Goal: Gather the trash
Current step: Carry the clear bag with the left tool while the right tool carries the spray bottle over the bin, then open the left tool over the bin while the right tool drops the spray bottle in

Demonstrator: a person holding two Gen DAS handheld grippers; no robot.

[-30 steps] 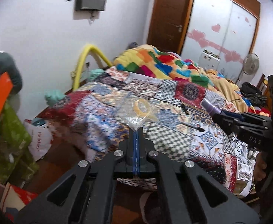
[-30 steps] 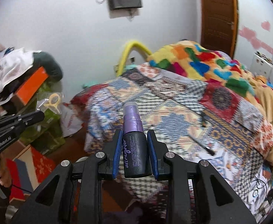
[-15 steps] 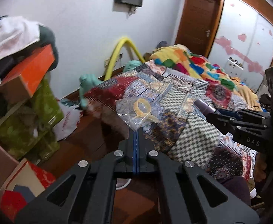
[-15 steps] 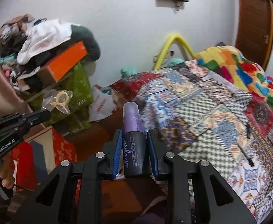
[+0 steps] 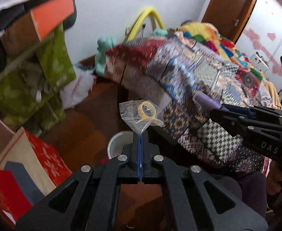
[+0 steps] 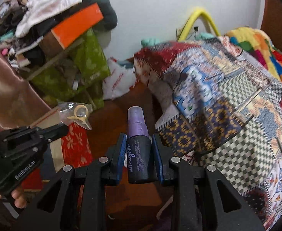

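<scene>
My left gripper (image 5: 141, 134) is shut on the corner of a clear plastic bag (image 5: 139, 115) that holds a yellow ring. The bag also shows in the right wrist view (image 6: 77, 113), at the tip of the left gripper (image 6: 64, 128). My right gripper (image 6: 139, 140) is shut on a black spray bottle (image 6: 138, 154) with a purple cap, held upright between its blue pads. In the left wrist view the bottle's cap (image 5: 204, 100) sticks out of the right gripper (image 5: 216, 109). A white bin (image 5: 117, 144) stands on the floor right below the bag, partly hidden by my left gripper.
A bed with a patchwork quilt (image 6: 227, 105) fills the right side. A cluttered shelf with green cloth (image 6: 79, 67) and an orange box (image 6: 77, 25) stands at the left. Red boxes (image 5: 35, 163) lie on the brown wooden floor (image 5: 87, 127). A white plastic bag (image 6: 117, 80) leans by the wall.
Both grippers have swung left and down, away from the bed top toward the floor. The white bin has come into view below the bag. Both holds are unchanged.
</scene>
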